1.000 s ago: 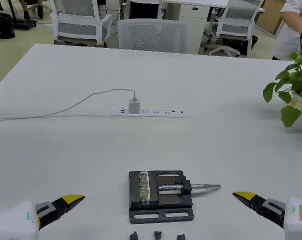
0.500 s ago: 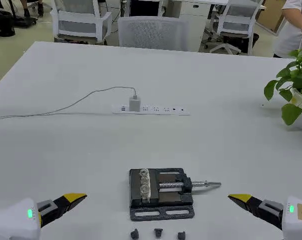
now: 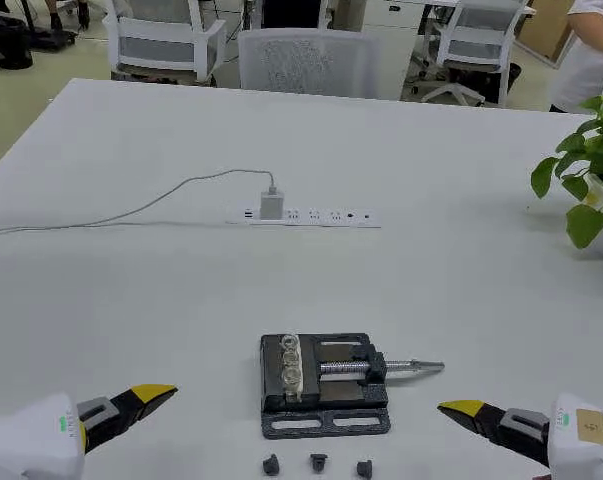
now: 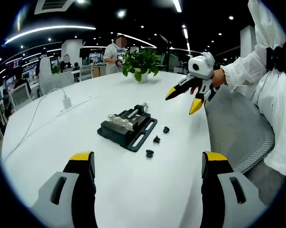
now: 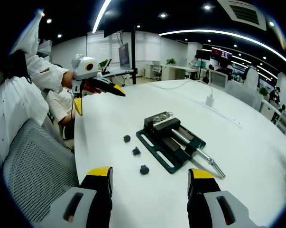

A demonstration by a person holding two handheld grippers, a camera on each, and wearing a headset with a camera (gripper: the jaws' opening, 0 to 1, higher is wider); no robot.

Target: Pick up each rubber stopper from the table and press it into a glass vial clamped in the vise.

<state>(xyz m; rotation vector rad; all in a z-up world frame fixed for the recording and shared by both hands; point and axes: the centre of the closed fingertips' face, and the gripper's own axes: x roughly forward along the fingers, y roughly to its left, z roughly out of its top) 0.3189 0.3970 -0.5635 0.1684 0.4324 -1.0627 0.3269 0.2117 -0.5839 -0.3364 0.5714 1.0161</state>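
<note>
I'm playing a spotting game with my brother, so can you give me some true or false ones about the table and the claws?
1. Three rubber stoppers lie on the table near the vise. True.
2. The left claw holds a stopper. False: it is open and empty.
3. Glass vials sit clamped in the vise. True.
4. The right claw touches the vise. False: it hovers apart from it.

Right gripper (image 5: pixel 150 175): jaws spread wide, nothing between them. Vise (image 5: pixel 173 142) lies just beyond the jaws, with glass vials (image 5: pixel 162 117) clamped at its far end. Three rubber stoppers (image 5: pixel 136 151) sit in a loose row just left of the vise. Left gripper (image 5: pixel 100 102) is farther left of the vise, jaws apart.
</note>
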